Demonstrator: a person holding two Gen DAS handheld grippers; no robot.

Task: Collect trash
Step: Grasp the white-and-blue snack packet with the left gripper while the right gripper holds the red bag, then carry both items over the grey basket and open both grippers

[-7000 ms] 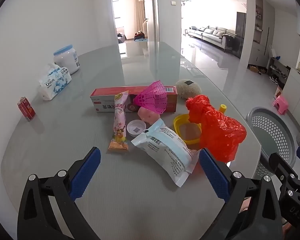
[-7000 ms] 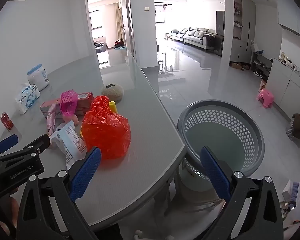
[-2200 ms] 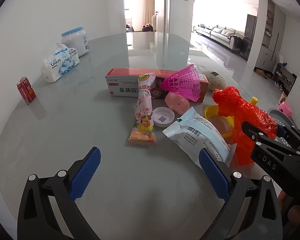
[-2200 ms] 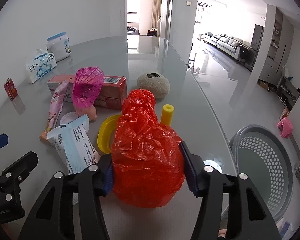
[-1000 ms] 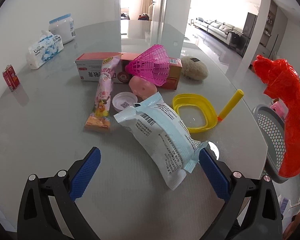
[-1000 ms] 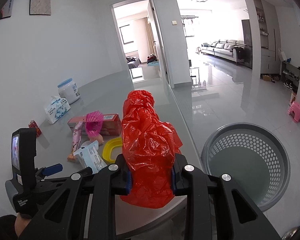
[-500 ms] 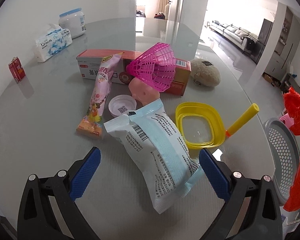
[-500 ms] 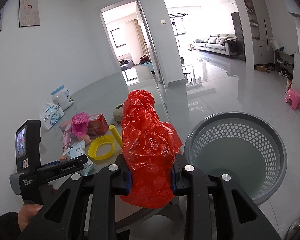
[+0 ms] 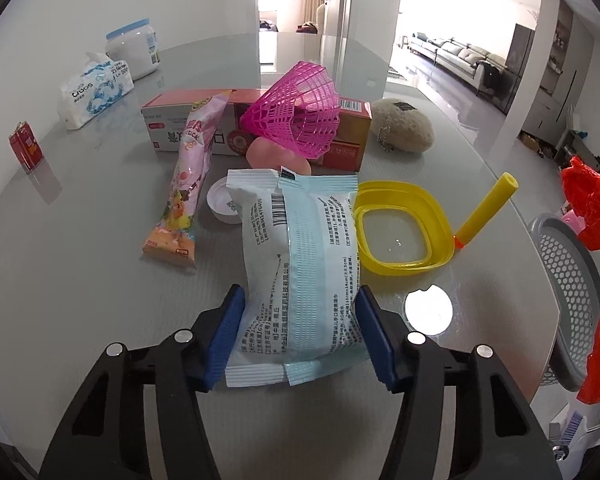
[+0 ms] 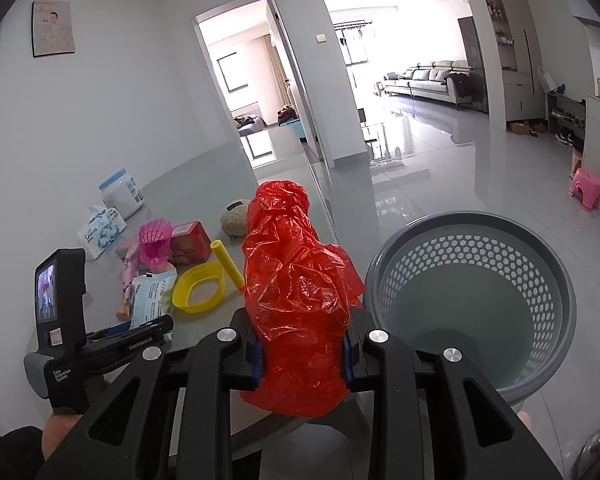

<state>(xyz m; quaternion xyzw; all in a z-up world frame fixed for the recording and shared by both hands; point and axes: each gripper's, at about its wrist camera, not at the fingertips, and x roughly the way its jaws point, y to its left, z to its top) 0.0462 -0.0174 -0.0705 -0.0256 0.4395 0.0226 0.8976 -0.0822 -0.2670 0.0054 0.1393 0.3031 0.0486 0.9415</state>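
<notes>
The right gripper has its fingers clamped on the red plastic bag, held beside the grey basket. The left gripper fingers have just been closing and now press the white-and-blue packet lying on the worktop.

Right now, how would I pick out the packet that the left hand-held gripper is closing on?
On the grey table, find the yellow ring-shaped lid near its right edge. Just left of it lies the white and pale blue packet, its near end between the blue pads of the left hand-held gripper, whose jaws have just been closing. Unlike the slim pink snack wrapper beside it, it bears a barcode.
</notes>
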